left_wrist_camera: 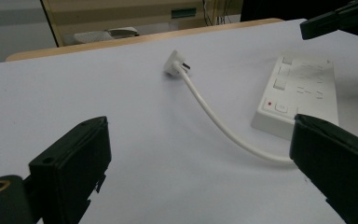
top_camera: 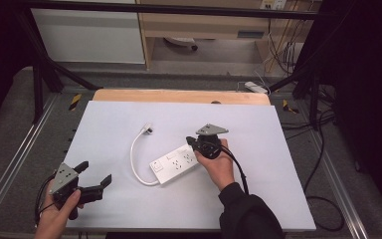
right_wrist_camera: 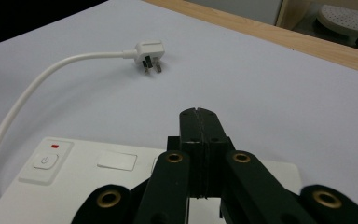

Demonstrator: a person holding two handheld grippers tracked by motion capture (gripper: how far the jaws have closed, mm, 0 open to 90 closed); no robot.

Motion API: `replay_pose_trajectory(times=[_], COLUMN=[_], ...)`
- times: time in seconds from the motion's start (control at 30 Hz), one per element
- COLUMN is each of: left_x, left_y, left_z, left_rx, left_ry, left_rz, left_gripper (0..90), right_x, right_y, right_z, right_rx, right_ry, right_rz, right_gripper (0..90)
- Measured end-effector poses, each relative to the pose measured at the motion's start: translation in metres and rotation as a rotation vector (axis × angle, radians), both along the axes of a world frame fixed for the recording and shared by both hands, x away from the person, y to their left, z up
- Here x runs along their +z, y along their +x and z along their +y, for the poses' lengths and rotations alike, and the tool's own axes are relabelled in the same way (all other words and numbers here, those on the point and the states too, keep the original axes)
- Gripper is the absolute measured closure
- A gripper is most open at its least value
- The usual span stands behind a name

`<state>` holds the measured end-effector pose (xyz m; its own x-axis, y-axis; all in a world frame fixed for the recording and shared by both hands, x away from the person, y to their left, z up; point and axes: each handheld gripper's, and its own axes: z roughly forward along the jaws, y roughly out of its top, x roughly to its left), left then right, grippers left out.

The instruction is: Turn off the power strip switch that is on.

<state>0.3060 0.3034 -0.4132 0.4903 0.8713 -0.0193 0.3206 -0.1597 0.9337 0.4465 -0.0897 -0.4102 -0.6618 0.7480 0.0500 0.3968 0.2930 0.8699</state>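
While your right claw [top_camera: 195, 143] hovers pinched shut and empty over the power strip [top_camera: 175, 165], its plug [top_camera: 147, 130] beyond lies loose, and your left claw [top_camera: 95, 179] waits wide open.

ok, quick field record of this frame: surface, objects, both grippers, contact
surface: white table top, wooden strip along its far edge
power strip: white power strip, lying flat near the middle, sockets up
cable: white cable curving from the strip's near end to the plug
plug: white plug lying on the table, plugged into nothing
left gripper: left gripper open, at the near left corner, apart from the strip
right gripper: right gripper shut, nothing between the jaws, over the strip's far end
contact: cannot tell whether the right gripper touches the strip
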Motion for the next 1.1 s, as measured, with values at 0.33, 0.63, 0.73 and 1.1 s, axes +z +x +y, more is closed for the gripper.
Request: replay_pose_trajectory(times=[0.33,0.63,0.73,1.1], left_x=[0.000,0.000,0.000,0.000], left_y=[0.000,0.000,0.000,0.000], left_z=[0.000,-0.001,-0.001,-0.001], left_rx=[-0.001,-0.004,-0.004,-0.005], left_ry=[0.004,0.005,0.006,0.007], left_rz=[-0.001,-0.003,-0.002,-0.002], left_gripper=[5.2,5.1,5.2,5.1], right_x=[-0.010,-0.017,-0.019,-0.021], right_y=[0.003,0.003,0.003,0.003], right_z=[-0.002,0.003,0.005,0.009], right_rx=[-0.025,-0.019,-0.014,-0.004], right_ry=[-0.024,-0.028,-0.020,-0.021], right_rz=[0.020,0.034,0.035,0.038], right_gripper=[90.0,90.0,90.0,90.0])
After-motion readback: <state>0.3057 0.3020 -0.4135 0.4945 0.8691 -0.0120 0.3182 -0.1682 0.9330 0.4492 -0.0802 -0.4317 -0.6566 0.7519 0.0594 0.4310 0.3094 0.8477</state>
